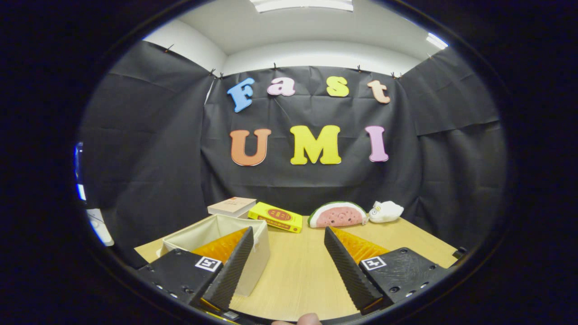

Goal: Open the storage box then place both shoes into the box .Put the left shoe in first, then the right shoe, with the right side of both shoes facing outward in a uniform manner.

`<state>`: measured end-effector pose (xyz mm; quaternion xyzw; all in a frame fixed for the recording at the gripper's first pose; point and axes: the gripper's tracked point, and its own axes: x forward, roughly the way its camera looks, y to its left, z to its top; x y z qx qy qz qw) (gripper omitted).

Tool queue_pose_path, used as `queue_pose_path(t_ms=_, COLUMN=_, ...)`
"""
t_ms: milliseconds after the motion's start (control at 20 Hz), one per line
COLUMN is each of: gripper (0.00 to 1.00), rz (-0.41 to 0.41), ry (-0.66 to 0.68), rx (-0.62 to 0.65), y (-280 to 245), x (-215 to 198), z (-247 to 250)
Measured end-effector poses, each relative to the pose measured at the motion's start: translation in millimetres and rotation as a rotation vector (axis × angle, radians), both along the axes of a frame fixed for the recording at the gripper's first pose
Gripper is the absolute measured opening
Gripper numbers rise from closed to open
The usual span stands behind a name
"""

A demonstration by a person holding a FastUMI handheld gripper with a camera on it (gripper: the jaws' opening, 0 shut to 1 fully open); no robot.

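Observation:
A beige fabric storage box [216, 231] stands on the wooden table [302, 271], partly behind my left finger [232, 266]. Its top is open and I can see part of its pale inner wall; what lies inside is hidden. My gripper [289, 264] hangs a little above the table with its fingers wide apart and nothing between them. The right finger [350, 271] is over bare table to the right of the box.
Along the back of the table lie a pale book [232, 206], a yellow book [276, 217], a watermelon-slice plush [337, 215] and a small white plush [385, 211]. Black cloth walls close the booth behind and at both sides. A fingertip [309, 319] shows just below the fingers.

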<state>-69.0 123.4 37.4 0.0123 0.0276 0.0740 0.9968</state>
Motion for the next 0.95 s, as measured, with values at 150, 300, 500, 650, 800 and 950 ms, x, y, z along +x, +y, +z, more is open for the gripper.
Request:
queue_pose_path(t_ms=150, gripper=0.96, rz=-0.004, ry=0.022, rx=0.022, y=-6, x=-3, z=-10)
queue_pose_path(t_ms=300, gripper=0.96, rz=-0.006, ry=0.047, rx=0.050, y=-9, x=-1, z=-19)
queue_pose_path(t_ms=500, gripper=0.96, rz=0.001, ry=0.061, rx=0.048, y=-4, x=1, z=-25)
queue_pose_path(t_ms=650, gripper=0.96, rz=0.018, ry=0.066, rx=0.039, y=4, x=3, z=-29)
queue_pose_path(t_ms=800, gripper=0.96, rz=0.019, ry=0.065, rx=0.027, y=4, x=5, z=-34)
queue_pose_path(t_ms=950, gripper=0.96, rz=-0.001, ry=0.064, rx=0.025, y=-3, x=10, z=-39)
